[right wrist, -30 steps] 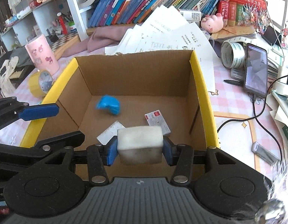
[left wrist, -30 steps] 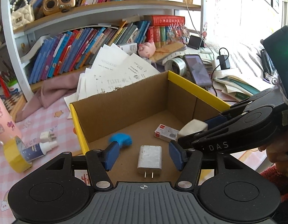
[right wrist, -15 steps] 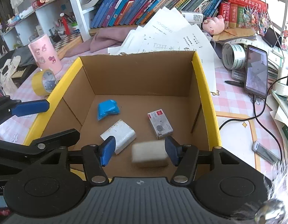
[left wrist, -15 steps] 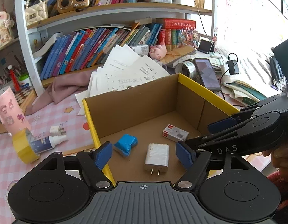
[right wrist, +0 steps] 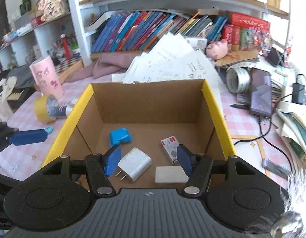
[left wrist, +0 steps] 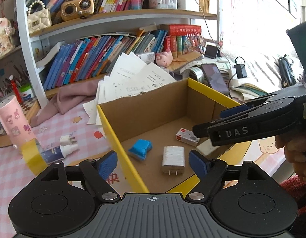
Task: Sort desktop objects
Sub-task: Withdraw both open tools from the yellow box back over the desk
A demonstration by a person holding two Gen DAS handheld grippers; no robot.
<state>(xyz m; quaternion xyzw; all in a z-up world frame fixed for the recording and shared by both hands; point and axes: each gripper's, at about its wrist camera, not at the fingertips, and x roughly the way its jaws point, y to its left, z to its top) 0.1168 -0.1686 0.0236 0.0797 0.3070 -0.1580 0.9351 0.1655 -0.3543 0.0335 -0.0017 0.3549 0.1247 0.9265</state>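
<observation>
Inside the cardboard box [right wrist: 149, 107] lie the white charger [right wrist: 136, 166] and eraser [right wrist: 169, 174], just released; both jaws have been opening, nothing between them. Next: fetch the plug [left wrist: 67, 139] from the counter [left wrist: 54, 130].

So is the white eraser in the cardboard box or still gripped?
In the box: the white eraser lies on the cardboard box floor, the right gripper open above it.

Likely a home study: crowded bookshelves [left wrist: 117, 45], pink checked desk [right wrist: 24, 150].
</observation>
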